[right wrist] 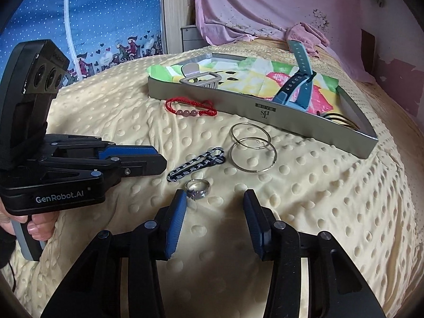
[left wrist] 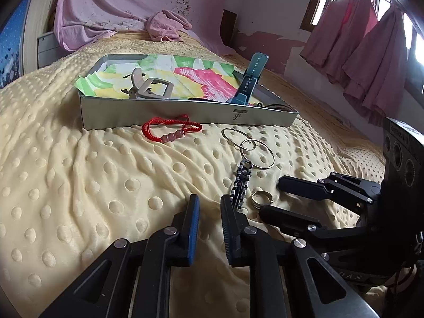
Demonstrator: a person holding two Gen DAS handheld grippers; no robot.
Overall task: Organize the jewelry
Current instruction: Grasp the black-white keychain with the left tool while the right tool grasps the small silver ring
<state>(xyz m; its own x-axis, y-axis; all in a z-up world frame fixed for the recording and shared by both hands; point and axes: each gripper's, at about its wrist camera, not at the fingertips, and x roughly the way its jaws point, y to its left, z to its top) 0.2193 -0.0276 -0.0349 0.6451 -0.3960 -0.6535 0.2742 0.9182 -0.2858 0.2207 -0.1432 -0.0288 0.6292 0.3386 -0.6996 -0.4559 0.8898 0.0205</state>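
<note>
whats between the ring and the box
In the right wrist view, the two overlapping hoops lie on the blanket between the ring and the box; the chain sits off to the left.

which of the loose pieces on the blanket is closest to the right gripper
The small silver ring, lying just ahead of the right gripper, by its left finger. The chain bracelet, two hoops and red cord bracelet lie farther off.

Your jewelry lies on a pale yellow blanket (right wrist: 304, 198) with a raised dot pattern.
You see a red cord bracelet (right wrist: 190, 107) with pink beads, gold hoops (right wrist: 253, 153), a black-and-white woven chain (right wrist: 196, 163), a teal watch strap (right wrist: 302, 79) and a grey tray (right wrist: 238, 111) lined in green, pink and yellow.
</note>
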